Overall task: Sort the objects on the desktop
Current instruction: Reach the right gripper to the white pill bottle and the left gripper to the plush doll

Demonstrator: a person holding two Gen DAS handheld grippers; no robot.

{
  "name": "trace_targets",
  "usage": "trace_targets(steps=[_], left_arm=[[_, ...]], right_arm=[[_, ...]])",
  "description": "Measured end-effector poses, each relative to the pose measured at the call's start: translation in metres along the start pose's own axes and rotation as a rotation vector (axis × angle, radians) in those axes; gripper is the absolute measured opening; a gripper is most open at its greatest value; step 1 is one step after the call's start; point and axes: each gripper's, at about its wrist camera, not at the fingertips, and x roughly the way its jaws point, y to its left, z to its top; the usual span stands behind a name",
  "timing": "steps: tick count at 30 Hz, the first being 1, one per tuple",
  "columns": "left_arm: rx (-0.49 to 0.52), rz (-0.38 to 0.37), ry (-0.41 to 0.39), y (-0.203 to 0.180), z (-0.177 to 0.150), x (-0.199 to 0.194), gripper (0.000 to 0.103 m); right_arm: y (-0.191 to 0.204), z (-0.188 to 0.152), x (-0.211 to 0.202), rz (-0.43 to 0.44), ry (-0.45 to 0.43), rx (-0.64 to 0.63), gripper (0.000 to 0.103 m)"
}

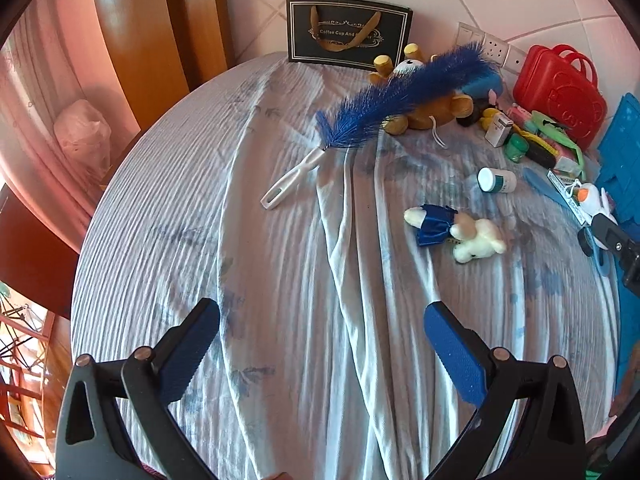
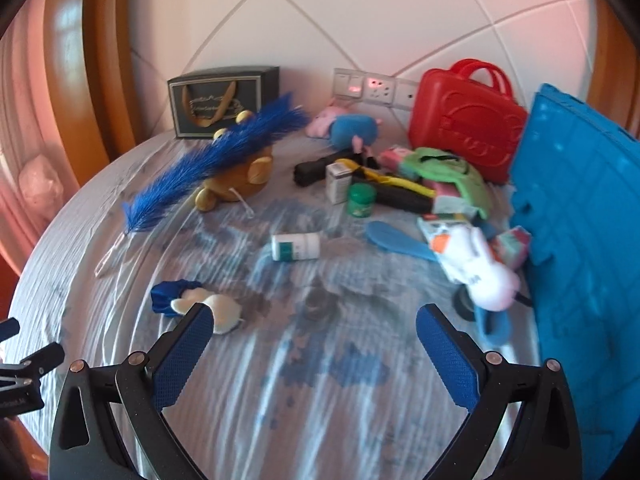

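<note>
Hovering over the bed sheet (image 1: 280,280): left tongs (image 1: 322,344) and right tongs (image 2: 312,344) both spread wide, holding nothing; blue duster (image 1: 400,96) leans on brown plush (image 1: 432,114).

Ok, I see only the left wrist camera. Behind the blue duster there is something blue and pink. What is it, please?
Observer: It is a soft toy pig with a pink head and a blue body, lying just in front of the wall sockets.
Operator: Does the right claw hold anything?
Observer: No, it is open and nothing is between its fingers.
Operator: At my right edge I see only a strip of blue plastic.
Observer: That is a large blue plastic panel. It stands upright and rises higher than the red case beside it.
</note>
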Motion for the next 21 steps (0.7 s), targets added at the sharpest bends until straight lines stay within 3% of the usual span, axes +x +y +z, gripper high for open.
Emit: trace_targets(steps=[4,8,12,15,21], left_arm=[[0.086,-0.016,-0.025,-0.022,0.022,0.019,0.103],[0.165,-0.092,-0.047,-0.06,0.037,0.035,0.103],[0.265,-0.117,-0.07,-0.095,0.042,0.055,0.103],[0.287,-0.134,-0.065,-0.104,0.049,0.074,0.103],[0.311,-0.185,-0.044,-0.11,0.053,0.101,0.103]], right_arm=[[-0.003,-0.001,0.024,-0.052,0.03,0.011,0.103],[-0.029,0.013,0.051,-0.121,0.06,0.054,0.103],[-0.033,0.032,0.078,-0.066,0.062,0.053,0.103],[-0.021,0.046,0.103,-0.055,0.06,-0.005,0.103],[-0.011,0.056,0.165,0.01,0.157,-0.022,0.103]])
